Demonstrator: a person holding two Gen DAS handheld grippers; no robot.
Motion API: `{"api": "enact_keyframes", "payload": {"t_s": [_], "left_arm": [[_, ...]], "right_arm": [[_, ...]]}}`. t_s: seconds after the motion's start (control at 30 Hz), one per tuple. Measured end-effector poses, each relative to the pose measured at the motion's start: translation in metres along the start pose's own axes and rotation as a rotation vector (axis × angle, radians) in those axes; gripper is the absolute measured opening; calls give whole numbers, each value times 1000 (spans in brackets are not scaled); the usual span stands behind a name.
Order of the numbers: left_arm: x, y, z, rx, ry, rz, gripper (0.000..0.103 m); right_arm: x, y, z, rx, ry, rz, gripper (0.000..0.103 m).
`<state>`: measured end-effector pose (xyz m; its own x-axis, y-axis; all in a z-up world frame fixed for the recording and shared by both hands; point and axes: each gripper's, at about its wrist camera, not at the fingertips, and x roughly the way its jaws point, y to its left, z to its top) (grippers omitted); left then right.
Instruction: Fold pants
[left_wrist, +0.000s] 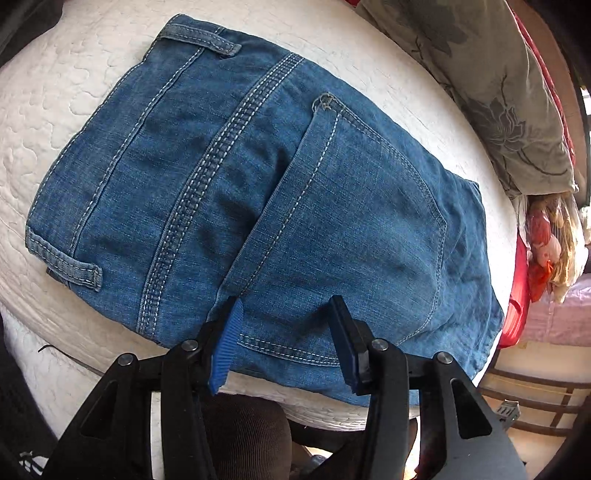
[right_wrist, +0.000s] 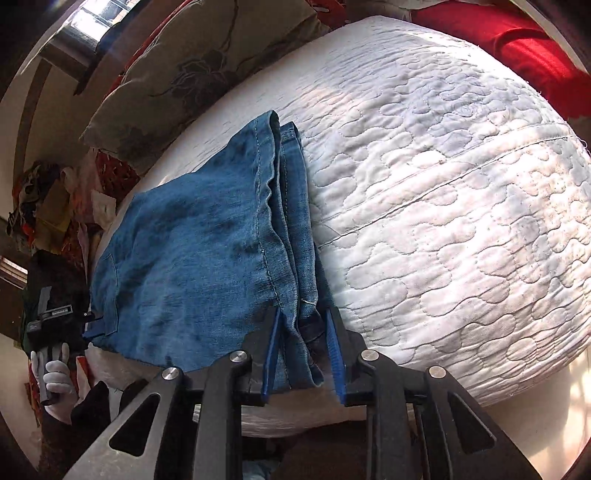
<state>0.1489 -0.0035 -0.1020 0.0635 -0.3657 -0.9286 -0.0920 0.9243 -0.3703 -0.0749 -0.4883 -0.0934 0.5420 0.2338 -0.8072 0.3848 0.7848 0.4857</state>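
two grippers, left (left_wrist: 286, 334) and right (right_wrist: 303, 350), fingers spread, over one folded pants (left_wrist: 258, 192) on quilt (right_wrist: 443, 221).

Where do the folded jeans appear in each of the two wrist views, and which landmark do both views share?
Left wrist view: the folded jeans fill the centre, back pocket up, above the open left gripper.
Right wrist view: the jeans lie left of centre; their stacked edge runs down between the fingers of the open right gripper.
Shared landmark: the white quilted cover under the jeans.
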Motion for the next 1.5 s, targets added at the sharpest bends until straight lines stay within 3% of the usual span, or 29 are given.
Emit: {"api": "enact_keyframes", "payload": {"t_s": [0.07,0.2,0.3,0.43,0.5,0.57,0.63,0.9,1.07,1.23,1.5], "left_arm": [[0,6,3,-28,9,-12,46],[-1,12,6,-77,17,-25,46],[-11,9,-2,-49,14,-25,46],[-30,-17,-20,27,4,-89,46],[-35,-44,-25,89,-3,-116,48],[-35,-78,-29,160,10,-126,59],[-31,-114,-33,234,21,-120,64],[2,-247,-42,494,94,-29,64],[30,-324,-47,638,145,33,64],[69,-391,-57,797,234,74,64],[140,-457,-88,1207,331,221,64]], "right_arm": [[-9,-1,6,10,-57,19,18],[11,-14,2,61,15,-24,20],[-11,-27,-4,154,-52,62,30],[-42,-49,-20,238,-135,122,53],[-47,-55,-27,264,-152,161,54],[-42,-57,-33,295,-150,221,54],[-32,-53,-38,315,-146,250,54],[14,-36,-63,377,-87,337,55],[21,-23,-56,393,-192,416,55],[31,-38,-62,415,-223,493,53],[47,-55,-63,459,-210,593,53]]}}
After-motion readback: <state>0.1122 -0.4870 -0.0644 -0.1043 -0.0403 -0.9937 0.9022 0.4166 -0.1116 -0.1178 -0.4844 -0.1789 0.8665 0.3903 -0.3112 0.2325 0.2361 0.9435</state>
